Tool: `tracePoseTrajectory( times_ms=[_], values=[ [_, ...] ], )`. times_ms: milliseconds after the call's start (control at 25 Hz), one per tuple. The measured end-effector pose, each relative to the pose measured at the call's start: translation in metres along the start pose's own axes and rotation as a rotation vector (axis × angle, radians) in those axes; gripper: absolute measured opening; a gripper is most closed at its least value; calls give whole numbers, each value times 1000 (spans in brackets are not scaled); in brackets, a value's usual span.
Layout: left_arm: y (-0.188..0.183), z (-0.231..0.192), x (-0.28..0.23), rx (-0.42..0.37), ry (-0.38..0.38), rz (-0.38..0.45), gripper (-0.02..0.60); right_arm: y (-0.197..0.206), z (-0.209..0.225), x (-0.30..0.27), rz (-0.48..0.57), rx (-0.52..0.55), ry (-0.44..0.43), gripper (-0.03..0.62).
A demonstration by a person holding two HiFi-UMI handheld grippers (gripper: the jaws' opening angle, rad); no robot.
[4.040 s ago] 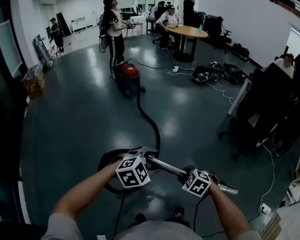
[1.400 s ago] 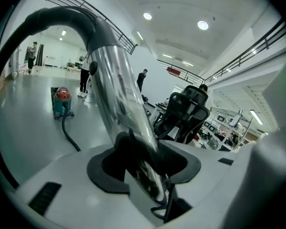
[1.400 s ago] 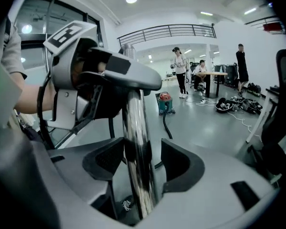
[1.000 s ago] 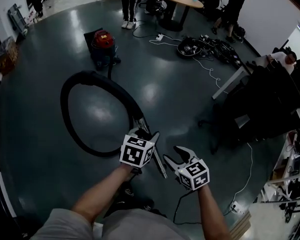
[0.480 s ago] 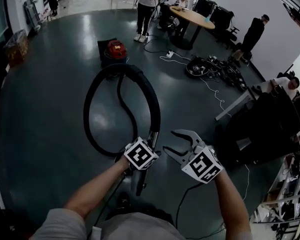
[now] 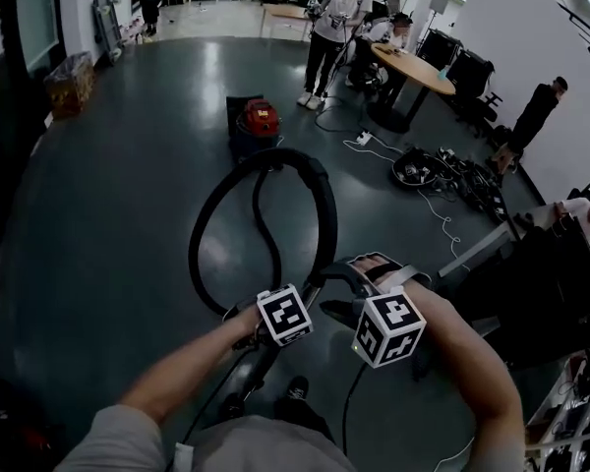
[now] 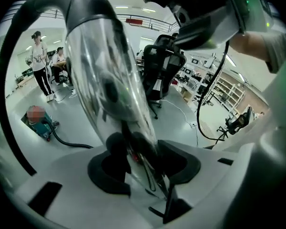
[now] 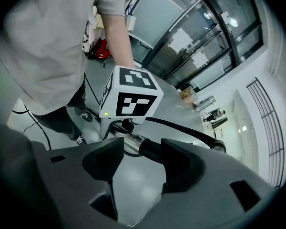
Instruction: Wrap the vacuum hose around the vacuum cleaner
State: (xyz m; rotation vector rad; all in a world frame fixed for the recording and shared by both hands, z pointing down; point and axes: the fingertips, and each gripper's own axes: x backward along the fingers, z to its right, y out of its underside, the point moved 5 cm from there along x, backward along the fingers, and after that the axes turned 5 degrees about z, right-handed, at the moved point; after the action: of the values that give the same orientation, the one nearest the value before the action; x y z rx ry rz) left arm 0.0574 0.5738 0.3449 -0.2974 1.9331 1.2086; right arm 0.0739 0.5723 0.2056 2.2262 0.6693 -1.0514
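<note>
The red vacuum cleaner [image 6: 259, 119] stands on the grey floor well ahead of me. It also shows small at the left of the left gripper view as the vacuum cleaner [image 7: 43, 127]. Its black hose [image 6: 315, 190] rises in a tall loop and comes back to a shiny metal wand [image 7: 109, 89]. My left gripper [image 6: 305, 293] is shut on that wand, which runs up between its pads [image 7: 109, 163]. My right gripper [image 6: 359, 283] stands open beside it. The dark hose cuff [image 8: 150, 149] lies across just beyond the right gripper [image 8: 143, 152] tips, not pressed.
A person [image 6: 334, 18] stands just behind the vacuum cleaner, others sit at a round table [image 6: 418, 69]. Tangled cables [image 6: 452, 180] lie on the floor at the right. A dark office chair [image 6: 551, 283] is close on my right, a box [image 6: 71, 77] far left.
The right gripper rolled over and swung in to the hose end of the wand. The hose loop has drawn narrower and taller. The left gripper turned and sank a little, still holding the wand.
</note>
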Motion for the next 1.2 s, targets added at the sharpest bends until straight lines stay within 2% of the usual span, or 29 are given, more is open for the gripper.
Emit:
tracePoseTrajectory(
  times_ms=[240,360,600,720,880,1080,1200],
  values=[
    [-27,-6,-23,33,6,-44,190,29,21,0,30,214,-123,225],
    [-34,-6,-36,47,-1,-66,190,38,25,-12,36,320,-233,225],
    [-29,-11,-60,104,-76,-95,190,68,12,-25,77,381,-367,225],
    [-28,-12,-60,137,-92,-90,190,83,8,-32,48,462,-387,225],
    [-26,-9,-64,179,-104,-123,190,92,1,-38,50,506,-400,225],
    [-24,-1,-77,233,-65,-152,192,102,-11,-50,20,587,-425,225],
    [-24,-1,-85,240,-61,-177,192,109,-17,-54,10,653,-434,225]
  ],
)
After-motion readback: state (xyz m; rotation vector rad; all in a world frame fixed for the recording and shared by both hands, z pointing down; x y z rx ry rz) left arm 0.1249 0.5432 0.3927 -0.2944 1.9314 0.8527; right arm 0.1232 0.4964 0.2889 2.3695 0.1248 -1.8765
